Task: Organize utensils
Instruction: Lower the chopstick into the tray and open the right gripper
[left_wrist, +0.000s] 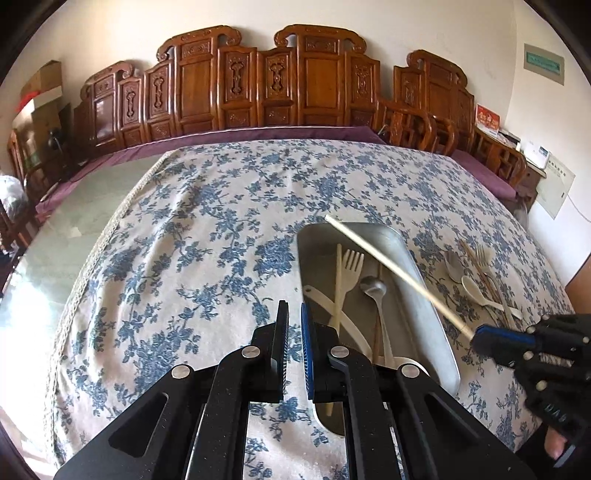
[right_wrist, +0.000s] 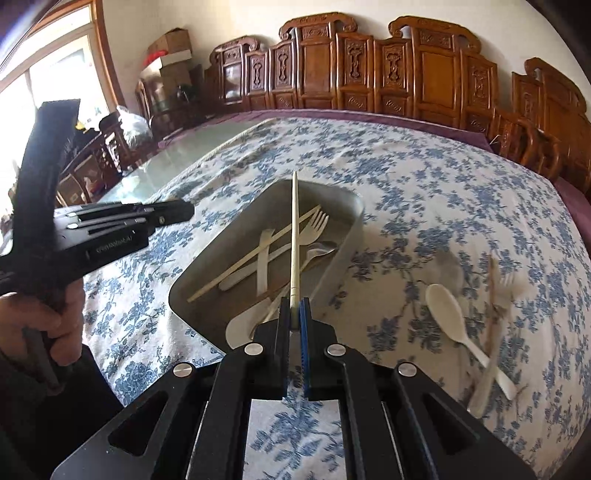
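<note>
A metal tray (left_wrist: 417, 266) (right_wrist: 354, 210) sits on the floral tablecloth and holds a cream fork (left_wrist: 349, 269) (right_wrist: 314, 225), a metal spoon (left_wrist: 375, 291), a cream knife (right_wrist: 264, 258) and a chopstick (right_wrist: 255, 254). My right gripper (right_wrist: 294, 308) (left_wrist: 480, 334) is shut on a cream chopstick (right_wrist: 294, 236) (left_wrist: 391, 267), held above the tray and pointing across it. My left gripper (left_wrist: 294, 314) (right_wrist: 184, 212) is nearly shut with nothing in it, just left of the tray. A loose pile of a cream spoon (right_wrist: 447, 314) (left_wrist: 476, 291), a fork (left_wrist: 482, 256) and brown chopsticks lies right of the tray.
The floral cloth (left_wrist: 207, 229) covers part of a glass table. Carved wooden chairs (left_wrist: 317, 77) and a purple bench line the far side. Boxes (right_wrist: 173, 48) stand near a window at the left.
</note>
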